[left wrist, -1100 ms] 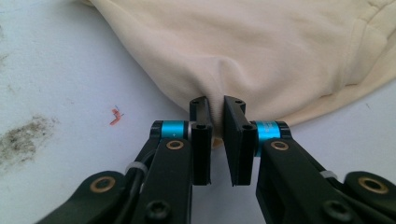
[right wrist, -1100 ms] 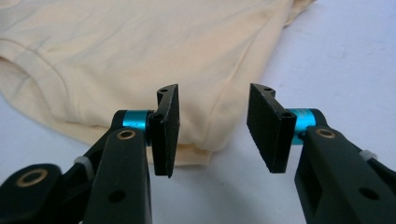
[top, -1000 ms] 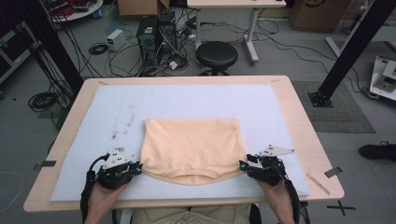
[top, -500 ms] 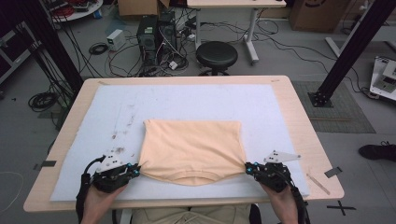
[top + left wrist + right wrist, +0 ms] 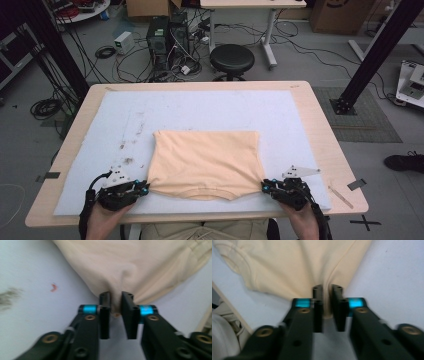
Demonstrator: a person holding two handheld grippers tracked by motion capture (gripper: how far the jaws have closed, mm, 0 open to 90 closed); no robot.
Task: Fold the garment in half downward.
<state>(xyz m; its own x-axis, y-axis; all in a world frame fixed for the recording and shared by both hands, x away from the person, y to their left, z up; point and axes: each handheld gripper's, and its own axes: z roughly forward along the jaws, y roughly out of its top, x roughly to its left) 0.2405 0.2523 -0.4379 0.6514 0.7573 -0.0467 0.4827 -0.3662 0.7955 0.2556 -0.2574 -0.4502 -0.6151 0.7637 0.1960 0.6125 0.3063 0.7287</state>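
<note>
Jaws of both grippers were opened further; garment corners remained between them | left gripper [image 5: 142, 189]: jaws slightly parted, near-left corner of peach shirt [image 5: 207, 161] between, pads not pressed | right gripper [image 5: 266, 187]: likewise at near-right corner | shirt was laid folded flat on white mat [image 5: 200, 110].

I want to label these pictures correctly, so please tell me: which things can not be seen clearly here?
- Left gripper and right gripper, gripper views: jaws have just been opening with a shirt corner between them; blur hides whether the pads press it.
- High view: the shirt's folded-under layers are hidden by its own top layer.
- High view: dark specks on the white mat are too small to identify.
- High view: the forearms are cut off by the bottom edge.
</note>
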